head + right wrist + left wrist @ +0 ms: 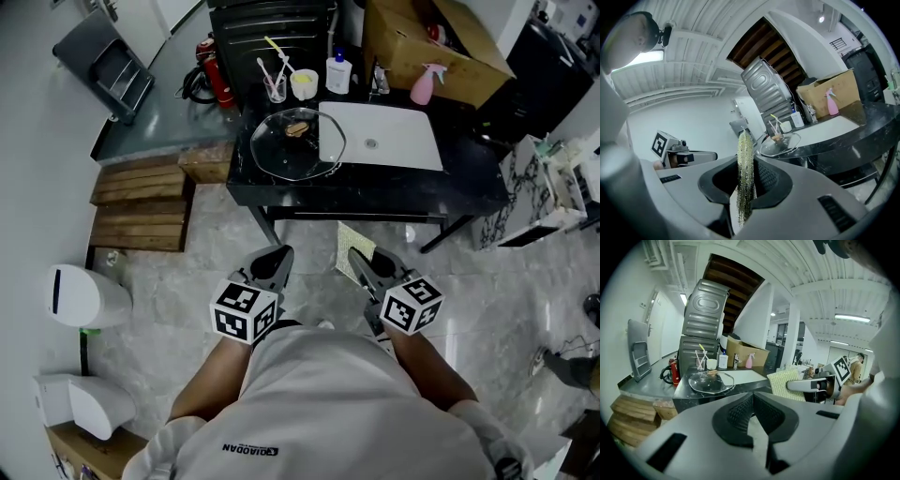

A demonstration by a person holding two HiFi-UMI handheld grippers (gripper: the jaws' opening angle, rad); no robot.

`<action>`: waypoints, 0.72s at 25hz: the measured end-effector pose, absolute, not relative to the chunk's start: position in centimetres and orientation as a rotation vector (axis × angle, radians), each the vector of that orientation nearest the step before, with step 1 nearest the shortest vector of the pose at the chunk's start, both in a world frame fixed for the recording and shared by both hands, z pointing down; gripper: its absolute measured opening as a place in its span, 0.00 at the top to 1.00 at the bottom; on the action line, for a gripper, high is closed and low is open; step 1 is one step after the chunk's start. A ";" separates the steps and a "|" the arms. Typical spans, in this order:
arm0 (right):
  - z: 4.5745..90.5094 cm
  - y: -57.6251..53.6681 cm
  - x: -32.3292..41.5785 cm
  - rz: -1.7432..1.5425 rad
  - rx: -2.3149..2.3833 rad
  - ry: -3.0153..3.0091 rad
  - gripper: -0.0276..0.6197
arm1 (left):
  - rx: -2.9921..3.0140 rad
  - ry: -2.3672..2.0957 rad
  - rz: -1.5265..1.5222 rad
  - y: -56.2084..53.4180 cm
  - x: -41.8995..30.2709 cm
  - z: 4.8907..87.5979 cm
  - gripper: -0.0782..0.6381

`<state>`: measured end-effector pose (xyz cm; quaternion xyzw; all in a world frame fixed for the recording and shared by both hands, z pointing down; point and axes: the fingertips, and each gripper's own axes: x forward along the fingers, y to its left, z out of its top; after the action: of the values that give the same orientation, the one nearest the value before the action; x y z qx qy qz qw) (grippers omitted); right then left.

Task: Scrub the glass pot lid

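Note:
The glass pot lid (296,141) with a brown knob lies on the black counter (375,187), overlapping the left edge of the white sink basin (389,136). Both grippers hang low by the person's body, well short of the counter. My left gripper (280,253) is shut with nothing in it; its own view shows the jaws (752,398) closed and the lid (710,381) far ahead. My right gripper (357,254) is shut on a yellow-green scrub pad (348,251), which stands on edge between its jaws (745,168). From there the lid (780,143) is ahead to the right.
Behind the lid stand a cup of brushes (275,89), a white cup (304,84), a bottle (338,73), a faucet (378,81) and a pink spray bottle (424,86). A cardboard box (436,37) sits at the back. Wooden pallets (141,206) and a white bin (82,295) lie left.

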<state>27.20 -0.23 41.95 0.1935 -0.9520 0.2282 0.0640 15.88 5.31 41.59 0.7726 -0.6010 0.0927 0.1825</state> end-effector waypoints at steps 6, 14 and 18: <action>42.8 0.8 25.5 0.680 0.636 -2.821 0.83 | 2.214 -1.639 0.302 5.7 14.5 42.4 0.87; 42.3 2.4 22.0 0.629 0.669 -2.811 0.83 | 2.252 -1.592 0.322 5.9 10.9 42.1 0.87; 43.2 3.2 20.7 0.647 0.675 -2.790 0.83 | 2.263 -1.568 0.330 6.5 9.9 42.6 0.87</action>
<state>20.74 3.18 43.16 0.2283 -0.9434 0.2189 0.0995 9.88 6.48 42.62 0.8024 -0.5558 0.1171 0.1833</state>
